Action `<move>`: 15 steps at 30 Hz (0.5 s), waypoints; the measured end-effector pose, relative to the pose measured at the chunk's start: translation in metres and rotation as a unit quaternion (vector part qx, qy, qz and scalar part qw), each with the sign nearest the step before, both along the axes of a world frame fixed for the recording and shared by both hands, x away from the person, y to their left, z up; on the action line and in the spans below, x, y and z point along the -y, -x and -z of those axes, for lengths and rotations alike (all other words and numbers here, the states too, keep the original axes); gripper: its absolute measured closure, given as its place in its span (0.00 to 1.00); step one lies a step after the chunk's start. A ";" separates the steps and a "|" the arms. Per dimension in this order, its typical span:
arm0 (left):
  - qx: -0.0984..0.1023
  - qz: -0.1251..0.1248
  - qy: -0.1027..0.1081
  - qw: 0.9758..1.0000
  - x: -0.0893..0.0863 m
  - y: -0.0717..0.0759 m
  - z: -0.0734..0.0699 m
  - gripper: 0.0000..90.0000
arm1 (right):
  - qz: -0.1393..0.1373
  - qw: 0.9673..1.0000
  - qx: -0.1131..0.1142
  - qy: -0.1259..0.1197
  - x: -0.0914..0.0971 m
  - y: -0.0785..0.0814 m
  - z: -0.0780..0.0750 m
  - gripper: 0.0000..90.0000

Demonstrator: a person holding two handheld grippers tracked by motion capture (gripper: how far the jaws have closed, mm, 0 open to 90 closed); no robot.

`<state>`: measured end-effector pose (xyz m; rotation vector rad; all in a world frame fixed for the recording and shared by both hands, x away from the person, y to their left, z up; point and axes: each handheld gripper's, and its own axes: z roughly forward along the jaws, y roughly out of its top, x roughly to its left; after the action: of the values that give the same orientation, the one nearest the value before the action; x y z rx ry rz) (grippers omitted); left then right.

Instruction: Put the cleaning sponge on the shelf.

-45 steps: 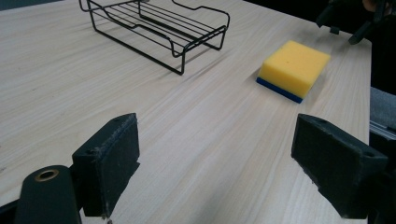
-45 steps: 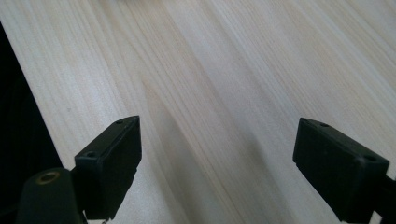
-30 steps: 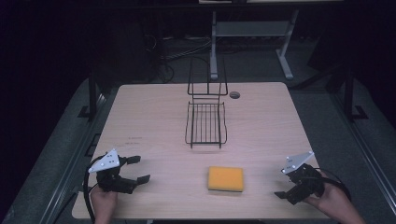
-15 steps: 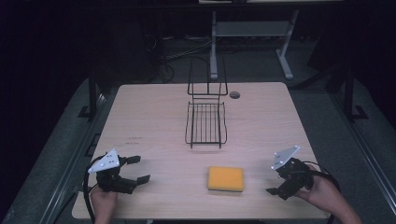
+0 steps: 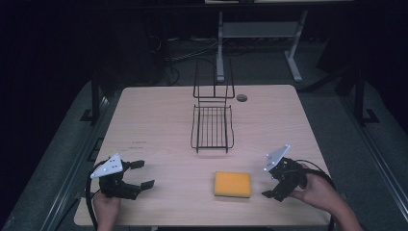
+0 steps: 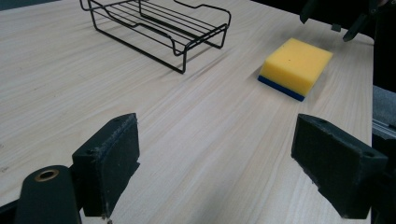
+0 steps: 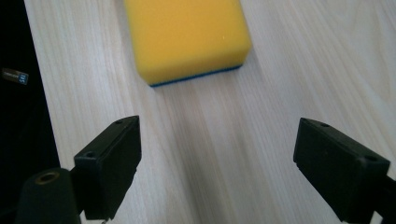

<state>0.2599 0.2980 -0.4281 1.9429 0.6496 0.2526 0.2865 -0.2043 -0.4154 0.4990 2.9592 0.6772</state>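
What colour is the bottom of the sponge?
Blue: the sponge is yellow on top with a thin blue layer underneath, clearest in the left gripper view.

Yellow sponge [image 5: 233, 184], blue underside

left tool [image 5: 136, 174]: black, grey triangular plate, black cable | right tool [image 5: 272, 182]: same

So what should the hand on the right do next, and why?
Probably ease the right gripper forward until its jaws straddle the yellow sponge. The jaws are wide open and point at the sponge, which lies flat on the table just ahead, untouched. The left gripper rests open, farther away.
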 end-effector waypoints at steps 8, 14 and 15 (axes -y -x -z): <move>-0.001 0.000 0.001 1.000 0.000 0.000 0.000 0.16 | -0.019 1.000 -0.003 -0.001 -0.018 -0.005 -0.004 0.16; -0.001 -0.001 0.002 1.000 0.000 0.000 0.000 0.16 | -0.031 1.000 -0.006 0.000 -0.028 -0.008 -0.006 0.16; -0.001 -0.001 0.003 1.000 0.000 0.000 0.000 0.16 | -0.033 0.999 -0.007 -0.002 -0.031 -0.009 -0.006 0.16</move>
<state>0.2597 0.2978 -0.4279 1.9374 0.6526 0.2487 0.2955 -0.1730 -0.4098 0.4086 3.0005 0.6900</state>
